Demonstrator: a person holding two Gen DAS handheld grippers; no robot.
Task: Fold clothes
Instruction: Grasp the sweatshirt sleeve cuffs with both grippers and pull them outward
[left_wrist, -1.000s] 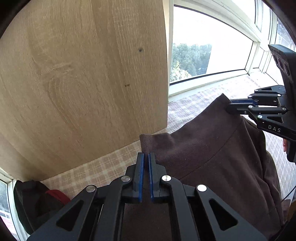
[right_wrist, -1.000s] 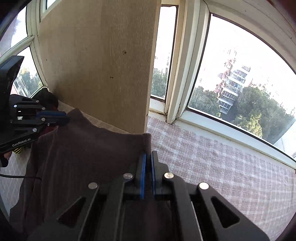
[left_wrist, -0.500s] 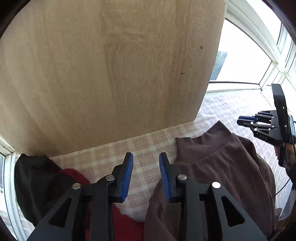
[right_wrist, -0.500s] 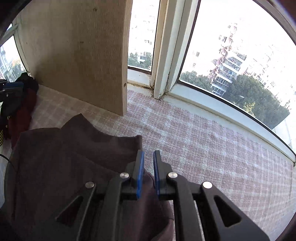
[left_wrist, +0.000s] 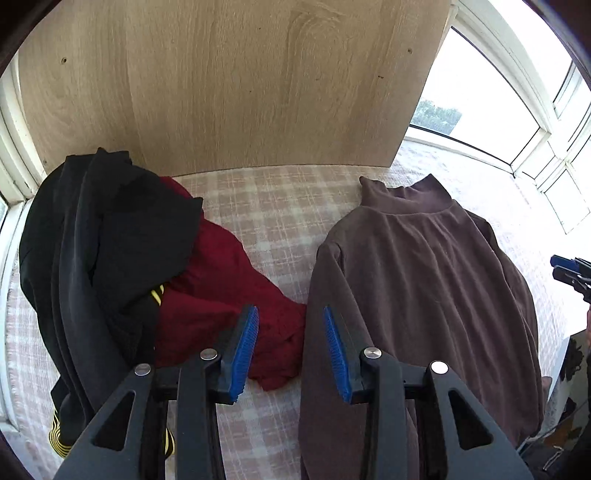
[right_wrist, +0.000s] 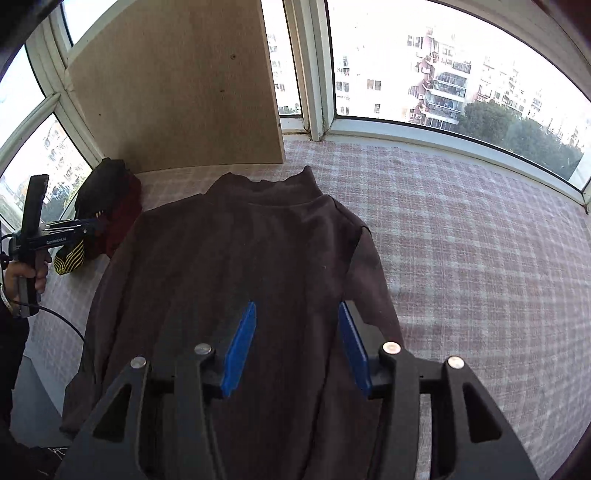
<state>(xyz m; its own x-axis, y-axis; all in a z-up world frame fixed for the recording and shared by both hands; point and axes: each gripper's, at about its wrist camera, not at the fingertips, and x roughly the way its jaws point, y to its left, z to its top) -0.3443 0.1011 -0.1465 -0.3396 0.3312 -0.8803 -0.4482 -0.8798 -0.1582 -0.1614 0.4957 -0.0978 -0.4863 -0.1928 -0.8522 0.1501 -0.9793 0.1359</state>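
While the brown top (right_wrist: 236, 280) lies spread flat on the checked cloth (right_wrist: 461, 258) that covers the surface, its high collar (right_wrist: 266, 188) points toward the windows and its body runs back toward the camera. One sleeve is folded in along the right edge in the right wrist view, and the hem end hangs out of sight past the near edge of the surface.

Both pairs of fingers are released and hold nothing. The right gripper (right_wrist: 297, 343) hovers above the lower middle of the brown top with its blue pads (right_wrist: 240, 345) spread apart, bare fabric showing between them; its jaws have just been opening, and nothing sits between them but the cloth lying below. The left gripper (left_wrist: 290, 350) hovers at the left edge of the same top, one pad over the brown fabric and the other over a dark red garment (left_wrist: 229, 295); its jaws have just been opening as well and stand parted without gripping.

Just left of the brown top, the dark red garment lies crumpled and touches its side. A black garment (left_wrist: 92, 251) with yellow stripes at its cuff lies heaped partly over the red one, farther left.

Behind the clothes a light wooden board (left_wrist: 236, 85) stands upright against the white window frames (right_wrist: 314, 92). Through the glass, apartment blocks (right_wrist: 443, 88) and trees show in daylight.

A person's hand (right_wrist: 26, 277) grips the handle of the left gripper at the left rim of the right wrist view.
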